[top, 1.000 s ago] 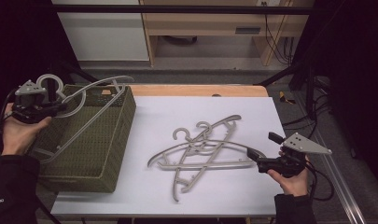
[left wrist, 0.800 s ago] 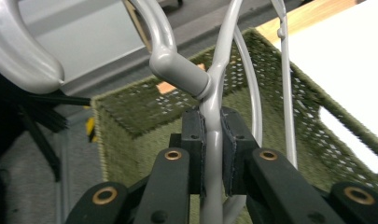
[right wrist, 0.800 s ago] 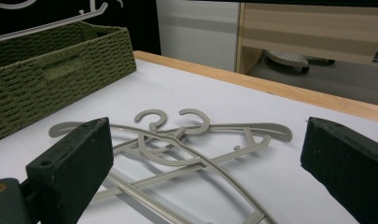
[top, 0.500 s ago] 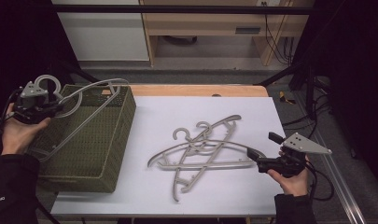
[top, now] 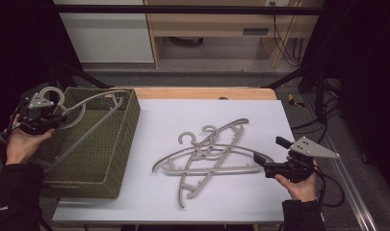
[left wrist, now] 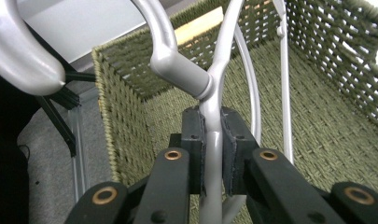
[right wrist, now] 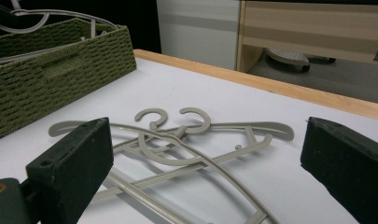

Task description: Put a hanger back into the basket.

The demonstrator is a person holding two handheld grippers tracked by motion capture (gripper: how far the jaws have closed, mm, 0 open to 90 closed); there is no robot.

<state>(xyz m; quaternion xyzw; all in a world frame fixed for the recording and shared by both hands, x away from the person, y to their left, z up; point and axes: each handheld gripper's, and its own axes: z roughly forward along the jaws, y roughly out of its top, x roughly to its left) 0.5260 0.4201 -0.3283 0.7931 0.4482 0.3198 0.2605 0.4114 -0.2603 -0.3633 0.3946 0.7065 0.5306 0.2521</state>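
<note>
My left gripper (top: pixel 55 120) is shut on the neck of a grey plastic hanger (top: pixel 94 103), just below its hook, held above the green woven basket (top: pixel 110 159) at the table's left. In the left gripper view the hanger's neck (left wrist: pixel 211 140) is pinched between the two pads, with the basket's floor (left wrist: pixel 317 130) behind it. A pile of three grey hangers (top: pixel 207 154) lies in the middle of the white table. My right gripper (top: pixel 260 161) is open, low over the table, just right of the pile. In the right gripper view the hangers (right wrist: pixel 177 140) lie ahead between the spread jaws.
The white table top (top: pixel 183 115) has a wooden far edge (top: pixel 207 93). Beyond it stand a white cabinet (top: pixel 106 33) and a wooden shelf (top: pixel 221 24). Cables trail off the right side near a metal rail (top: pixel 346 192).
My left gripper has drifted slightly right and down with the hanger over the basket. The right gripper has hardly moved.
</note>
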